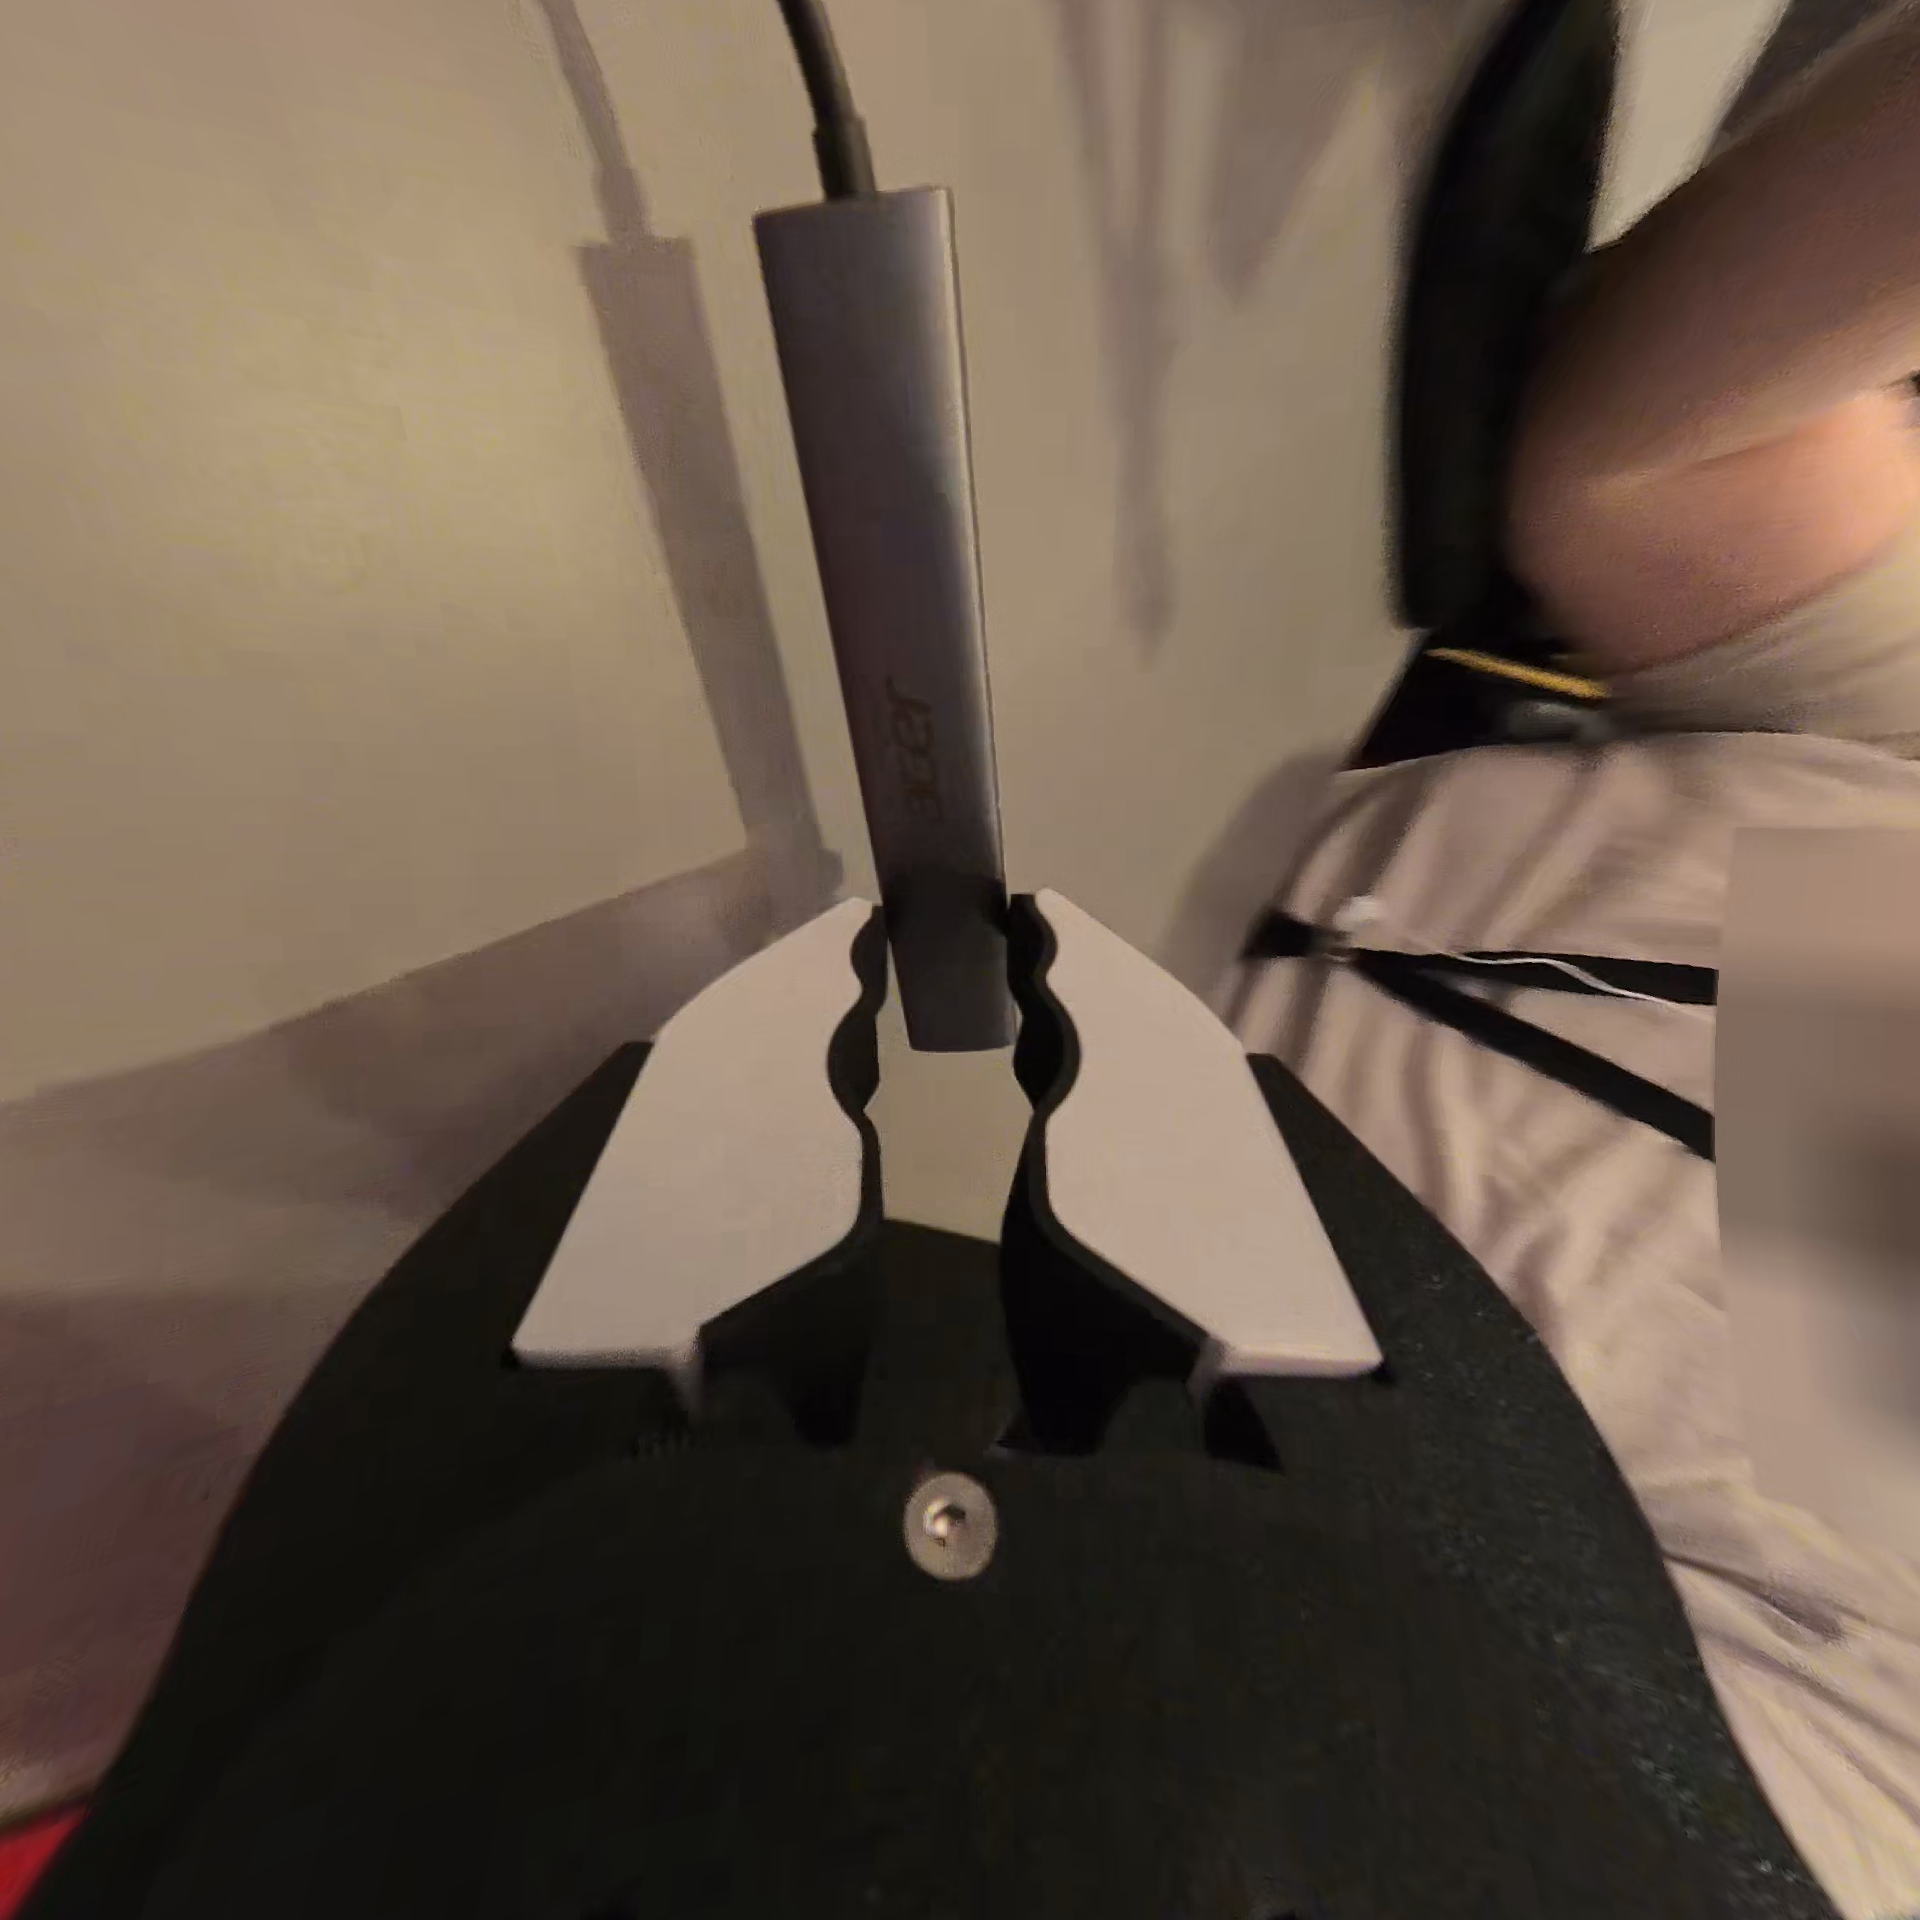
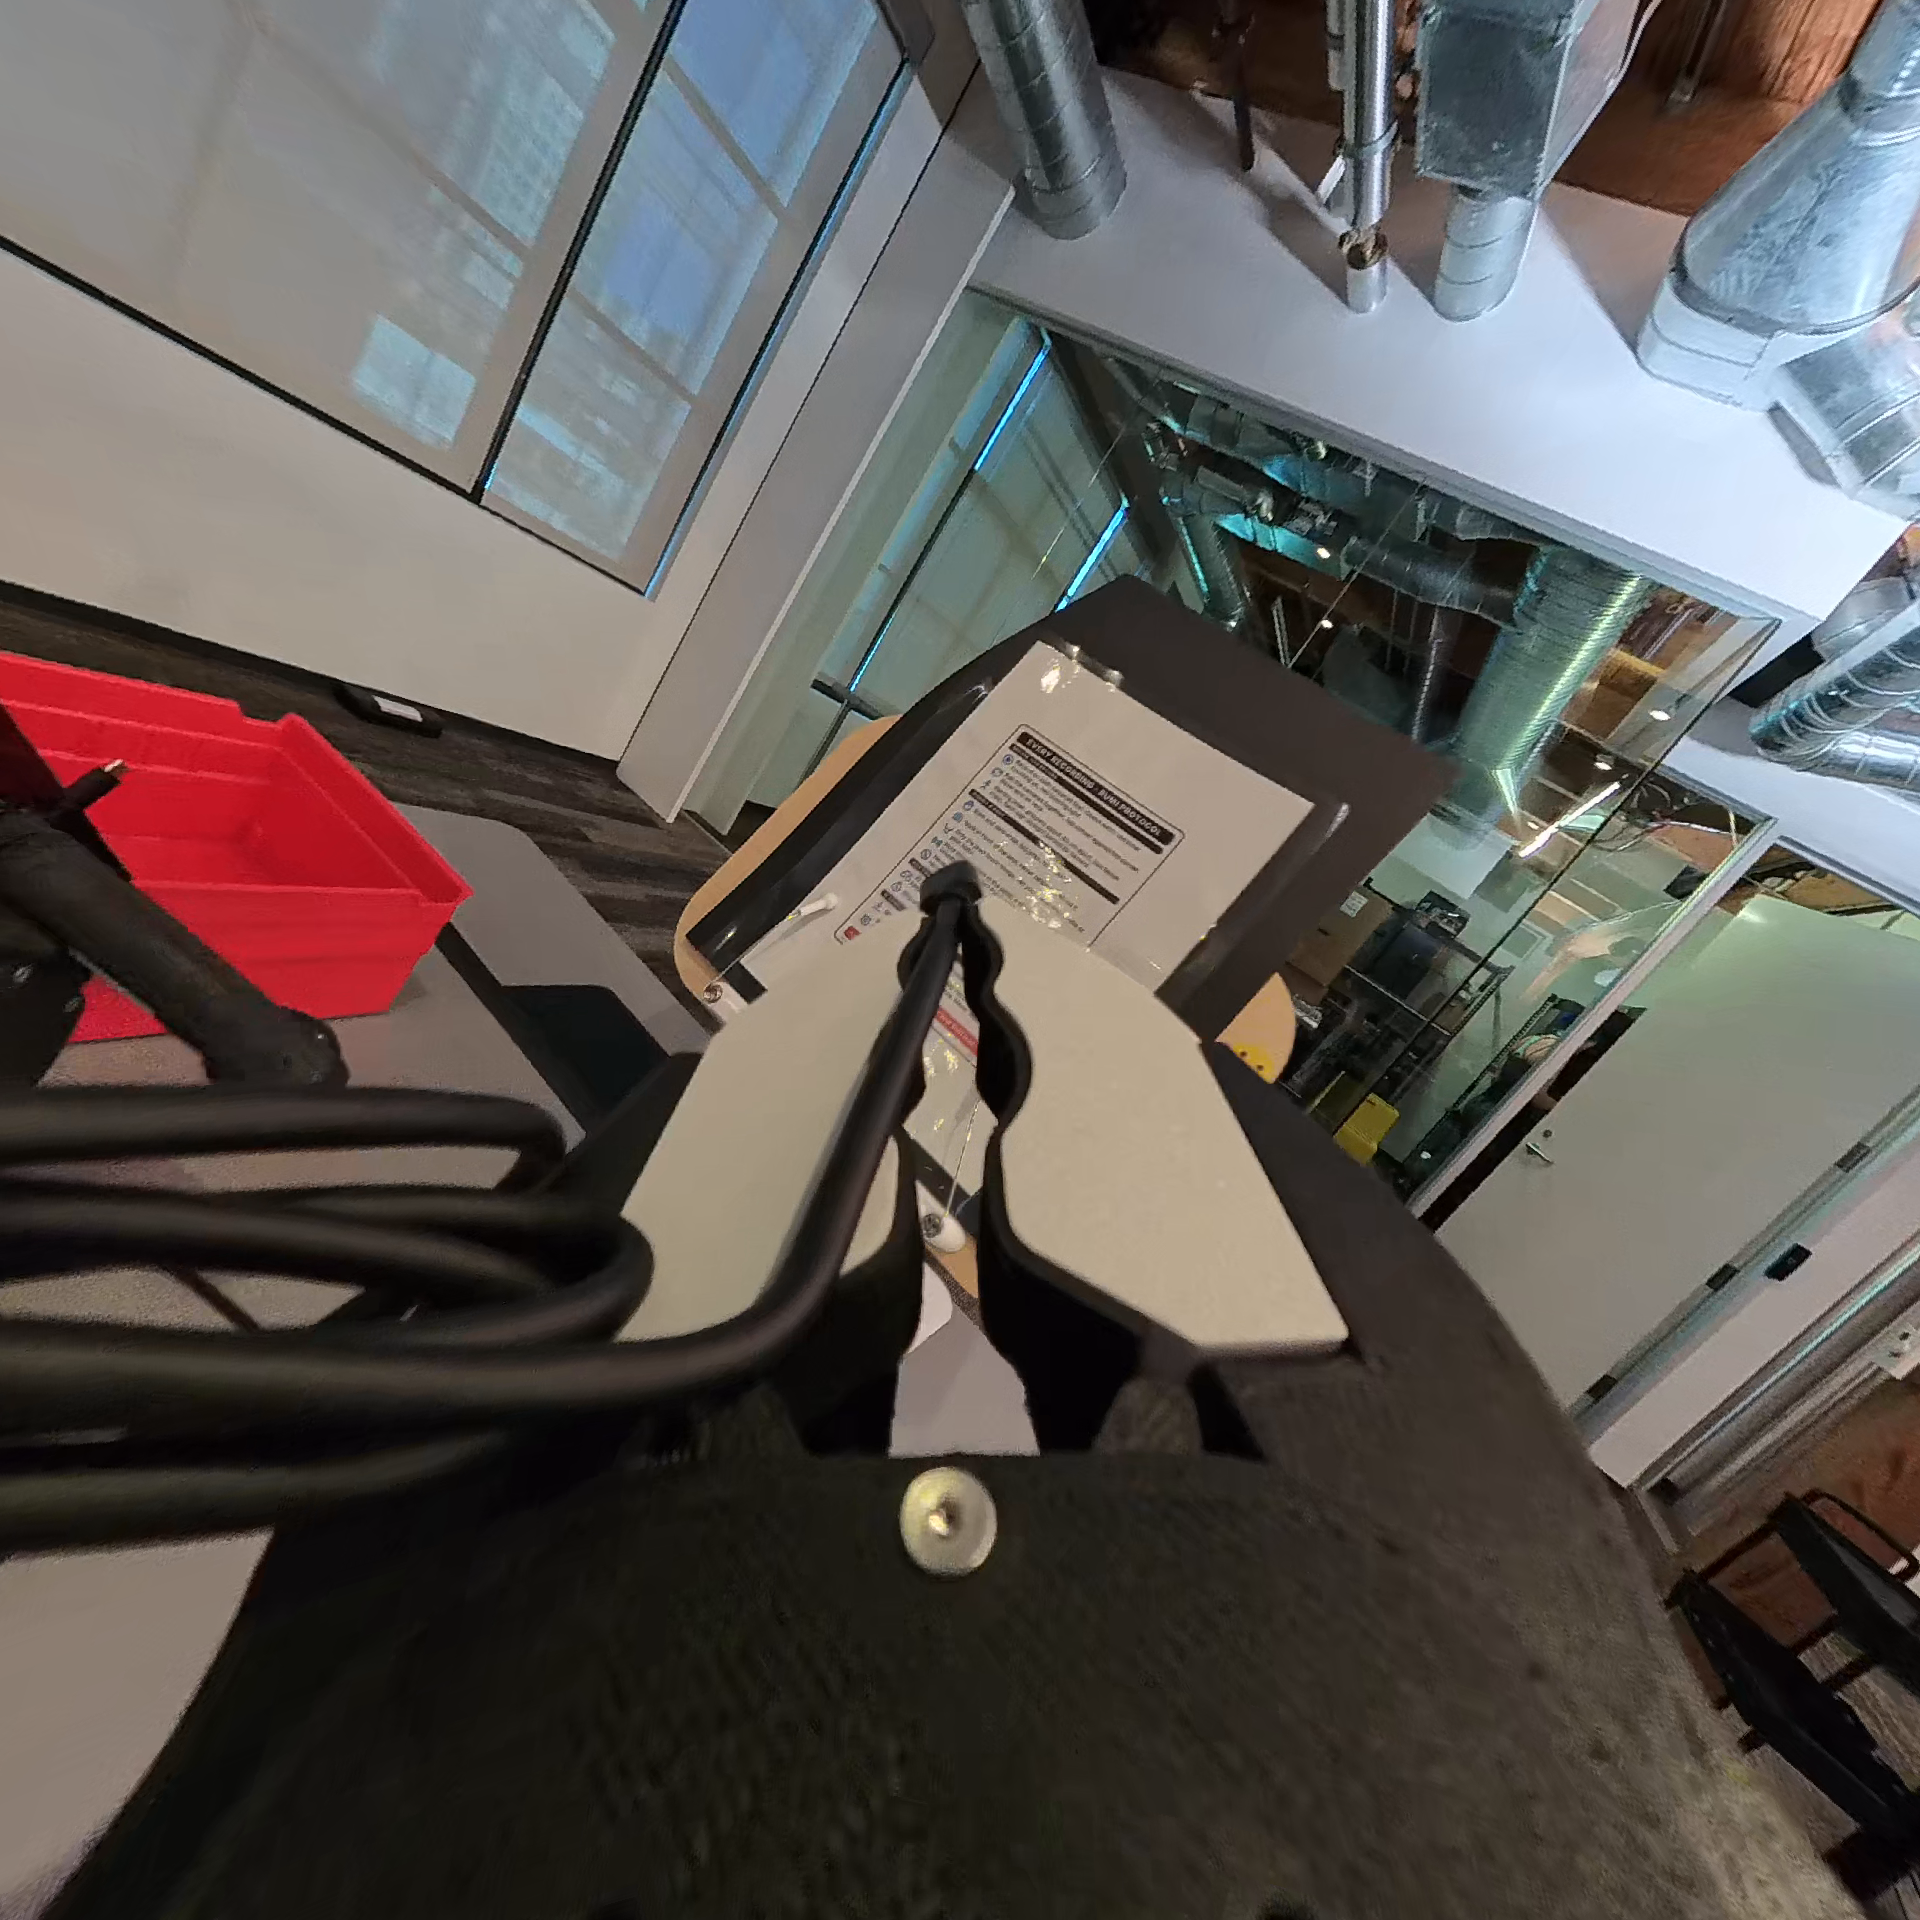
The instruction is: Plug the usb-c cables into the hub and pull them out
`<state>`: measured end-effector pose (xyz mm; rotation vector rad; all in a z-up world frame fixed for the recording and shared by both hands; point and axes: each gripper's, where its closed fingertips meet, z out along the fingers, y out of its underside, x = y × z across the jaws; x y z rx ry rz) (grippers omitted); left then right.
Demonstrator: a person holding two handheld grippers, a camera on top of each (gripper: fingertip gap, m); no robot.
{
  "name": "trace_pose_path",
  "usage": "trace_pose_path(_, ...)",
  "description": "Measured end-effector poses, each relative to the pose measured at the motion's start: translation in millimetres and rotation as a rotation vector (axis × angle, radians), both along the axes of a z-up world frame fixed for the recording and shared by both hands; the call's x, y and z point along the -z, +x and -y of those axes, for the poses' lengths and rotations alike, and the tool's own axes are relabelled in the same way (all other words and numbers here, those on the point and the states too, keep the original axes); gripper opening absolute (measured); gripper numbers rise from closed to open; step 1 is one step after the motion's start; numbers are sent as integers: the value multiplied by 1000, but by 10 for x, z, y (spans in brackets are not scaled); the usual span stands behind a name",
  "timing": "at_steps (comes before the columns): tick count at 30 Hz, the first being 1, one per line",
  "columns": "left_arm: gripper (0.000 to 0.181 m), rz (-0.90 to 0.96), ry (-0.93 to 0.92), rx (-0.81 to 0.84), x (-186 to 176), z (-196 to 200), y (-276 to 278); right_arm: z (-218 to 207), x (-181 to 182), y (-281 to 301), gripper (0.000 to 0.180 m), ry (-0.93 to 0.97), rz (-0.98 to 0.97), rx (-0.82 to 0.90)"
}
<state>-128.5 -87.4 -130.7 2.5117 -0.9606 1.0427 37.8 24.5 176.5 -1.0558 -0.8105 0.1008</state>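
In the left wrist view my left gripper [image 1: 945, 914] is shut on the near end of a slim grey usb hub [image 1: 883, 540]. The hub stands up away from the fingers, with its own dark cord [image 1: 831, 94] leaving its far end. In the right wrist view my right gripper [image 2: 951, 894] is shut on a black usb-c cable [image 2: 914, 1018]. The cable's black end pokes just past the fingertips. The rest of the cable runs back over the left finger [image 2: 769, 1143] into several loops [image 2: 312, 1299] at the left. The plug tip is hidden.
A person in a pale shirt [image 1: 1558, 1039] with black straps is close at the right of the left wrist view. A red bin [image 2: 239, 831] sits on the grey table [image 2: 540, 935]. A black handle [image 2: 156, 977] lies at left. A chair with a white notice [image 2: 1039, 831] stands ahead. There is about 35 cm between the tips of the two grippers.
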Motion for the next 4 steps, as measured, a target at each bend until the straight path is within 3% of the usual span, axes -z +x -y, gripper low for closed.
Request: trace_pose_path(4, 22, 310, -168, -103, -373, -28, 303, -19, 23, 1, 6, -14, 15, 4)
